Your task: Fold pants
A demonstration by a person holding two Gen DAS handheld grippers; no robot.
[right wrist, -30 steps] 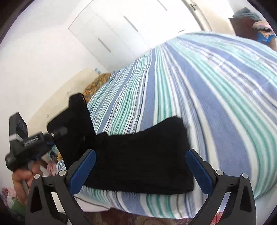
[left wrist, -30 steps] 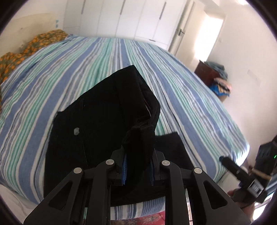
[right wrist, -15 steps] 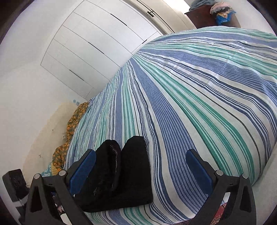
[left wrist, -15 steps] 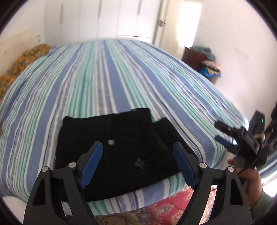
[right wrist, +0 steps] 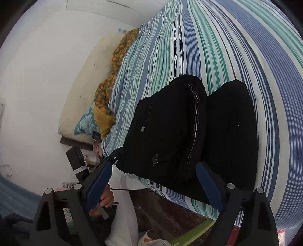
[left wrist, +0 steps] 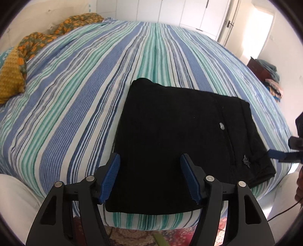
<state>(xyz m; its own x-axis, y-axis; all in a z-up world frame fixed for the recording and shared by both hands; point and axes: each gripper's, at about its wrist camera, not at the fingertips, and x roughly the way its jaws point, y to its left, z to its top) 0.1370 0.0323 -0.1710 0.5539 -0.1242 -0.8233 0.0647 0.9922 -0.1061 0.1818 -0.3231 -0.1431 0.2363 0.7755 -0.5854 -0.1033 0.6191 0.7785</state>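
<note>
Black pants (left wrist: 181, 136) lie folded in a flat stack on the striped bed (left wrist: 79, 98), close to its front edge. My left gripper (left wrist: 150, 177) hovers over the stack's near left part. Its jaws are closing, with cloth beneath them but nothing pressed between the pads. In the right wrist view the pants (right wrist: 170, 128) show a thick folded part with a lower layer beside it. My right gripper (right wrist: 154, 177) hangs off the bed edge before them, jaws closing on nothing. The left gripper's finger (right wrist: 113, 158) sits at the pants' near corner.
An orange patterned blanket (left wrist: 43, 39) and a mustard pillow (left wrist: 11, 81) lie at the bed's far left. White wardrobe doors (left wrist: 180, 9) stand behind. A dark dresser (left wrist: 263, 70) piled with clothes stands right. A patterned rug (left wrist: 151, 236) lies below the bed edge.
The left gripper, shut on a raised fold of the pants a second ago, let go and opened; the pants now lie flat. Both grippers dropped toward the bed edge, and the right view swung leftward.
</note>
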